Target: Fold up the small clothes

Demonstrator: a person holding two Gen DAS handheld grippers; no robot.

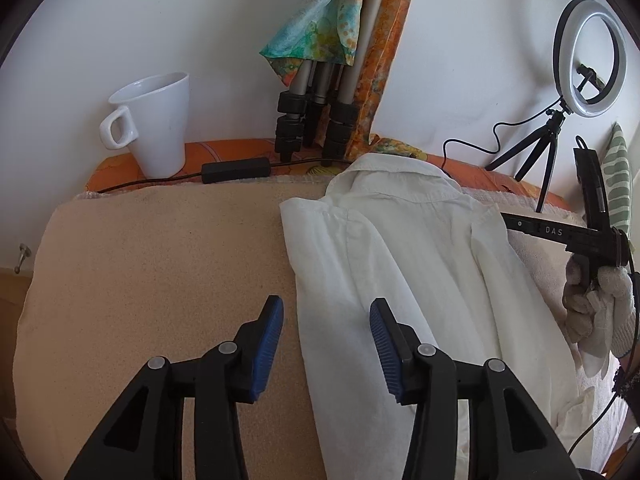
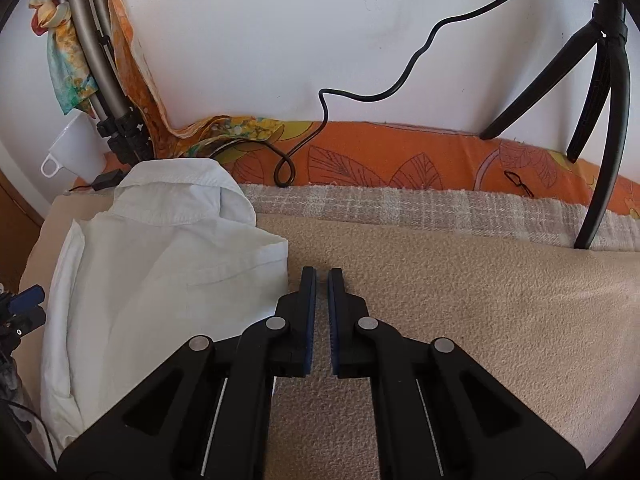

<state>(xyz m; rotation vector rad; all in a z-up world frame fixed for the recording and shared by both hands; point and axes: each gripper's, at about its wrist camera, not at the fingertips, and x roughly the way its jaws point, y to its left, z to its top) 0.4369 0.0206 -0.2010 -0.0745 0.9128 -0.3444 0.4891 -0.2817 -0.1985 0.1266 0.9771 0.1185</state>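
A white collared shirt [image 1: 400, 248] lies folded lengthwise on a beige blanket [image 1: 160, 264], collar toward the wall. My left gripper [image 1: 326, 314] hovers over the shirt's left edge with its jaws open. The edge runs between the blue pads [image 1: 270, 328], which do not press on it. In the right wrist view the shirt [image 2: 160, 272] lies to the left. My right gripper [image 2: 322, 274] is shut on nothing, over bare blanket [image 2: 480, 320] just right of the shirt's folded sleeve. A gloved hand [image 1: 600, 304] holds that gripper at the left wrist view's right edge.
At the back left stands a white mug [image 1: 156, 120]. Beside it are folded tripod legs [image 1: 312, 120] draped with colourful scarves and a black power adapter [image 1: 236, 170]. A ring light [image 1: 590, 52] on a small tripod [image 2: 600, 184] stands back right, its cable [image 2: 320, 120] trailing over the orange cloth.
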